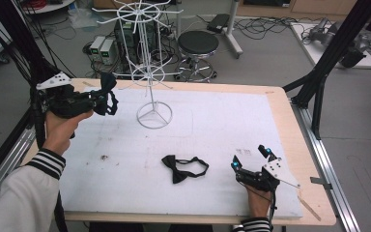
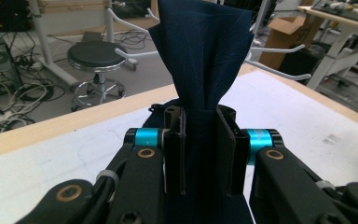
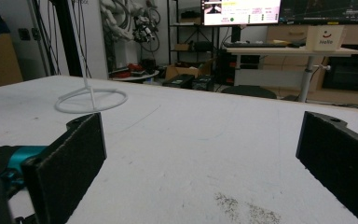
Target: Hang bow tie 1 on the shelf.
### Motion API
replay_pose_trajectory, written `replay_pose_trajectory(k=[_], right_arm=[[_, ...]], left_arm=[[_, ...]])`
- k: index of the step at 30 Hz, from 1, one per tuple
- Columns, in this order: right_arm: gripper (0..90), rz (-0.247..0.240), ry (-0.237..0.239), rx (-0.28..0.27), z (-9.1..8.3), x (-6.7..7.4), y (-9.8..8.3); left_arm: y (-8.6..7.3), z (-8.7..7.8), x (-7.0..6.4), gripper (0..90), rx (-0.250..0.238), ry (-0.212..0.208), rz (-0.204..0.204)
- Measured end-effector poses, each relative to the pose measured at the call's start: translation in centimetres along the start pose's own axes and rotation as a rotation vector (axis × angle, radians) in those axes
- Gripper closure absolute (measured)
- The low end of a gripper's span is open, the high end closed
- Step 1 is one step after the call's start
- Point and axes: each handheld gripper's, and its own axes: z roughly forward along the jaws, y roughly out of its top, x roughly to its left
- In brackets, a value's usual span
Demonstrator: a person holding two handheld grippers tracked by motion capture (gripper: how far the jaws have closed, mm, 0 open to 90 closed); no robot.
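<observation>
A lab floor strewn with cables lies behind my wooden table [image 1: 290, 125], which carries a white mat. Two bow ties: one dark bow tie [image 2: 205, 60] is pinched in my left gripper [image 1: 107, 99], its fabric standing upright along my fingers [image 2: 176, 149], held above the table's left edge near the white wire rack [image 1: 147, 72]. The second bow tie [image 1: 183, 167] lies flat, lengthwise left to right. My right gripper [image 1: 251, 158] rests beside it, fingers spread. A box in the background reads "Hello".

Wire rack [image 1: 147, 58] at the mat's [image 1: 222, 121] far left, bow tie [image 1: 183, 167] lying near front, stool [image 1: 198, 46] behind table [image 1: 290, 145].
</observation>
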Motion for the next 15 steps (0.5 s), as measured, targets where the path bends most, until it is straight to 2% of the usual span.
replay_pose_trajectory(k=[3, 15], right_arm=[[0.6, 0.001, 0.001, 0.001, 0.0, 0.0, 0.0], [0.7, 0.004, 0.002, -0.003, 0.0, 0.0, 0.0]], left_arm=[[0.5, 0.1, -0.1, 74.6, -0.012, 0.005, 0.001], [1.9, 0.8, -0.9, 74.6, -0.008, 0.023, 0.02]])
